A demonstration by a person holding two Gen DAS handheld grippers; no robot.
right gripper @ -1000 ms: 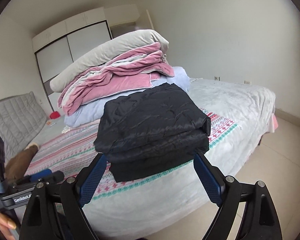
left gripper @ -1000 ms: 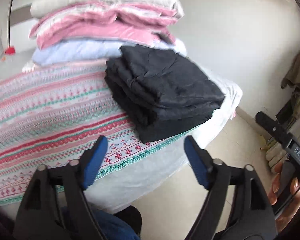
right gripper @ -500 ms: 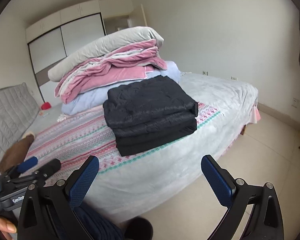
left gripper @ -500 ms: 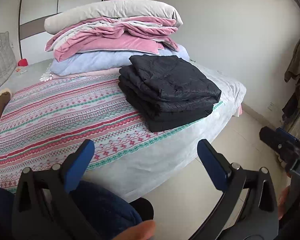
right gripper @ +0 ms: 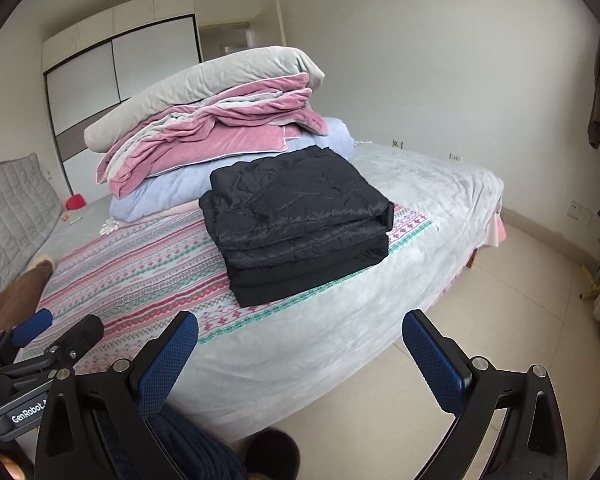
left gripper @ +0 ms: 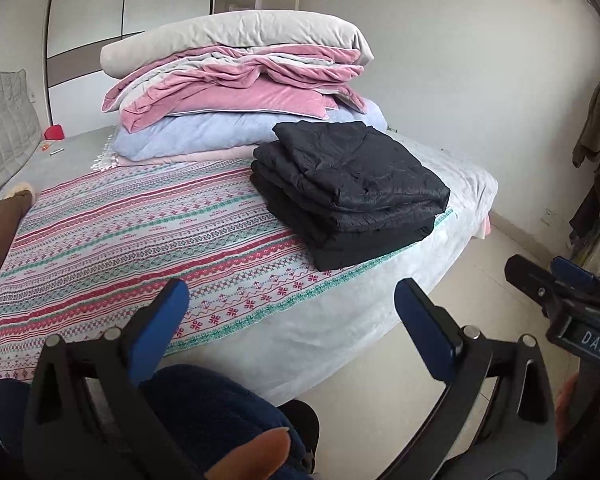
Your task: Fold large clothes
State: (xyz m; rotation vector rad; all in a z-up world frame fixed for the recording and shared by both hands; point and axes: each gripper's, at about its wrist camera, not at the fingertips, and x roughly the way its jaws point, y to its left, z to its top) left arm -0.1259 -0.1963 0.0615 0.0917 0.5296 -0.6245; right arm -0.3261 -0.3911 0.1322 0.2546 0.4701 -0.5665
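Well back from the bed, out over the floor beside it, the left gripper hangs with its blue-padded fingers spread wide and nothing between them, aimed toward the mattress corner. The right gripper sits beside it at a like height, jaws equally wide and empty, and shows at the right edge of the left wrist view. The folded black garment lies in a neat stack on the patterned blanket near that corner of the bed, just in front of the pile of pink, grey and blue bedding. Compared with a second ago, both grippers have drawn farther from the bed: the garment looks smaller and more floor shows, while the garment itself lies unchanged.
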